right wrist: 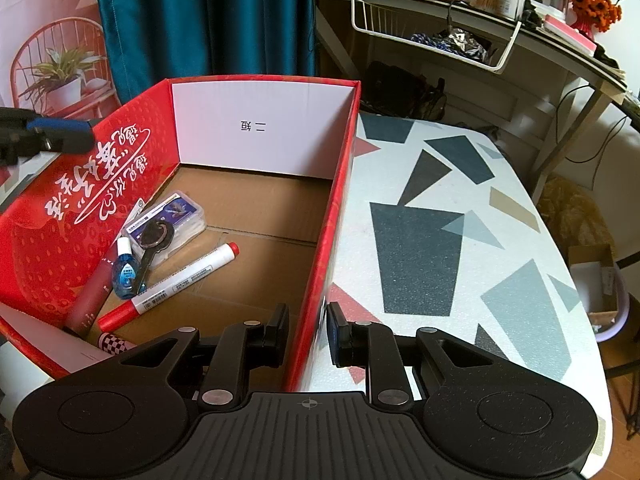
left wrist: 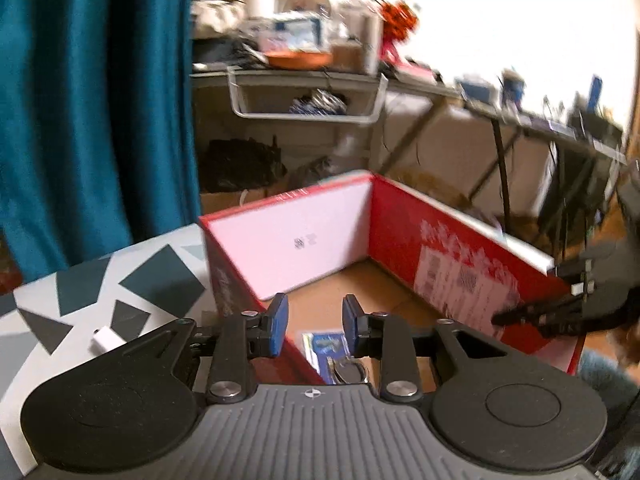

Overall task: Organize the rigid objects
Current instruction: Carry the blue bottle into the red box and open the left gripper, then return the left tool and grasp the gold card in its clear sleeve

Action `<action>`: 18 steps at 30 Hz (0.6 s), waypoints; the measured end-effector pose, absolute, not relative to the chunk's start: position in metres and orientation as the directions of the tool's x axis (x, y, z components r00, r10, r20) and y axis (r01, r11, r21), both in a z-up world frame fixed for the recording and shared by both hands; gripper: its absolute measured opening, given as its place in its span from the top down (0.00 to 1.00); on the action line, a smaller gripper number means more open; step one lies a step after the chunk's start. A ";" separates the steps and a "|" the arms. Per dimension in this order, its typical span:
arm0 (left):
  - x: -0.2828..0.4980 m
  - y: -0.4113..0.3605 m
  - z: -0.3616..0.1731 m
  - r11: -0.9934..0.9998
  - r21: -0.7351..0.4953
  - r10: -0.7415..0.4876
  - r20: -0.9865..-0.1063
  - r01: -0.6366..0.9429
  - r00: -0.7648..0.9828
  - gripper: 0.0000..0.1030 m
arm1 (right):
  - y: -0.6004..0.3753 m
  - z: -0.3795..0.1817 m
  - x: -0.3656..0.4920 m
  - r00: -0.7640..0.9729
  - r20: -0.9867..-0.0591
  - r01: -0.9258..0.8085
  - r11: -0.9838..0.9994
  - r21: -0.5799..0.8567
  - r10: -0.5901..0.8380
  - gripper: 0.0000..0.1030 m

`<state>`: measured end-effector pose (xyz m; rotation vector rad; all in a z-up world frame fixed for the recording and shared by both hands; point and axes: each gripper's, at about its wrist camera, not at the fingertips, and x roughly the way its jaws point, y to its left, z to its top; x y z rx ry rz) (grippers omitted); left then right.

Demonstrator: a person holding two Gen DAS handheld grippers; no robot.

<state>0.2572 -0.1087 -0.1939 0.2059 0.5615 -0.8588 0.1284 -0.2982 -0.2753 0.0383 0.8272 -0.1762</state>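
Note:
A red cardboard box stands open on the patterned table. On its floor lie a clear case with a blue card, a black key-shaped piece, a small blue bottle, a red-capped white marker and a dark red tube. My right gripper straddles the box's near wall, shut on it, and appears at the box's right wall. My left gripper hovers open over the box with nothing between its blue pads. It shows at the far left.
A small white object lies on the table outside the box's left wall. A teal curtain hangs behind. A cluttered desk with a white wire basket stands beyond the table. A checkered item sits in the box's near corner.

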 end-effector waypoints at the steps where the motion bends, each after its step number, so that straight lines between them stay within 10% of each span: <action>1: 0.259 -0.104 -0.192 0.670 -0.053 -0.645 -0.536 0.741 0.545 0.57 | -0.298 -0.275 0.128 0.663 -0.735 0.171 0.985 -0.035 -0.141 0.81; 18: 0.292 -0.036 -0.230 0.856 -0.068 -0.434 -0.635 0.513 0.639 0.32 | -0.298 -0.275 0.128 0.664 -0.735 0.171 0.985 -0.034 -0.141 0.81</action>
